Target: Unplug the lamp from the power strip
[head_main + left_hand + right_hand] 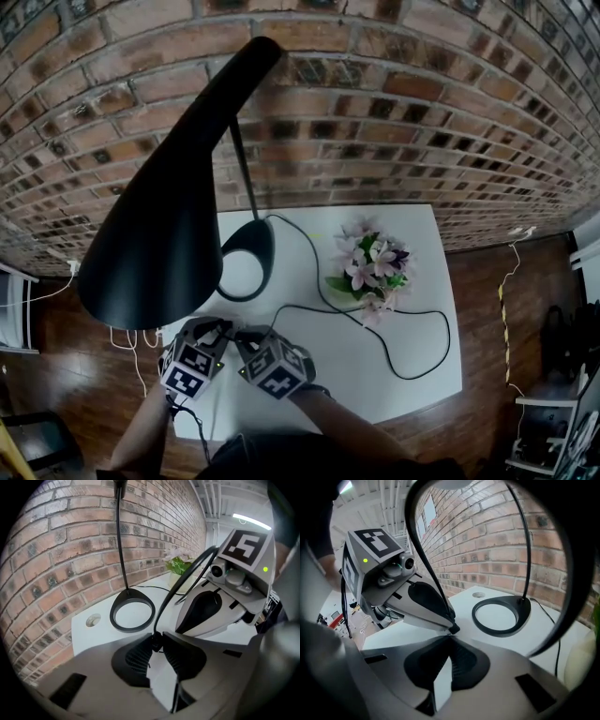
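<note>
At the surface's (427, 272) near-left edge, the risk is this: if you pull on the cord (176, 589) and not on a plug, you may drag or tip the lamp (169, 206), or the thin line may slip from a tip-only grip. Your left gripper (156, 642) has its fingers clenched on that cord at their tips. Just beside it, your right gripper (449, 638) has its fingers pressed together on nothing. No view shows the power strip. The lamp stands by the wall (56, 550).

There was one black cone-shaded metal lamp (169, 206), one black cord (176, 590), one bunch of pink and white flowers (370, 267), one white rectangular tabletop (417, 239), and two grey tongs: left tongs (157, 644), right tongs (450, 638).
</note>
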`<state>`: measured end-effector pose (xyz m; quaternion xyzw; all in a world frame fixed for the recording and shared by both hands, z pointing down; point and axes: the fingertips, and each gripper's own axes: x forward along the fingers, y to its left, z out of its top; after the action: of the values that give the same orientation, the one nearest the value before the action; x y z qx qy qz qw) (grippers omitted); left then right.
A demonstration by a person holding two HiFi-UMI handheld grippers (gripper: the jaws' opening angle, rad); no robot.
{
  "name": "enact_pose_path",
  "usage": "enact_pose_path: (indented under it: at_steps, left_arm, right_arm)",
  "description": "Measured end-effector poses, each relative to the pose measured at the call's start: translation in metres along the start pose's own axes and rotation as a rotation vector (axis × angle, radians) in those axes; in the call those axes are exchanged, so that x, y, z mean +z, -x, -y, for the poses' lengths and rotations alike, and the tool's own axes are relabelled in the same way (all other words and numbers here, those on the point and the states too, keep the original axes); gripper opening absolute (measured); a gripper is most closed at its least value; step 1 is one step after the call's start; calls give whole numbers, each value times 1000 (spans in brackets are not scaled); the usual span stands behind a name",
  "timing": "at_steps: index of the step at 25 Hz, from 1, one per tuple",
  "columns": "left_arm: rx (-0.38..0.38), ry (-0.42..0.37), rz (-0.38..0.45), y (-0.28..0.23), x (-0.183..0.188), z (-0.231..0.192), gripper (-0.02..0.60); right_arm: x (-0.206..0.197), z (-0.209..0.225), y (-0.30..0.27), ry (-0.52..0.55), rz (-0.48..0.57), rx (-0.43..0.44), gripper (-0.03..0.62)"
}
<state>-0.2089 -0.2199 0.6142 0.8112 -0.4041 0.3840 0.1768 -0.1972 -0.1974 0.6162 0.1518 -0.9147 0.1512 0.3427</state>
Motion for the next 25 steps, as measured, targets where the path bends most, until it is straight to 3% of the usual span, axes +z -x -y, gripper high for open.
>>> enact_pose_path:
  at_steps: [9,13,25]
  left_arm:
    - [-27,6,2,-1,1,-1,92]
    - [-48,15,-9,0,6,1,89]
    - [-45,-27,27,-4,5,0,98]
  right_arm:
    - [2,6,-10,30,-37,-13,-11]
    - [2,4,-12,98,-73,-27,-11]
    - [1,3,-12,85,-97,-8,-11]
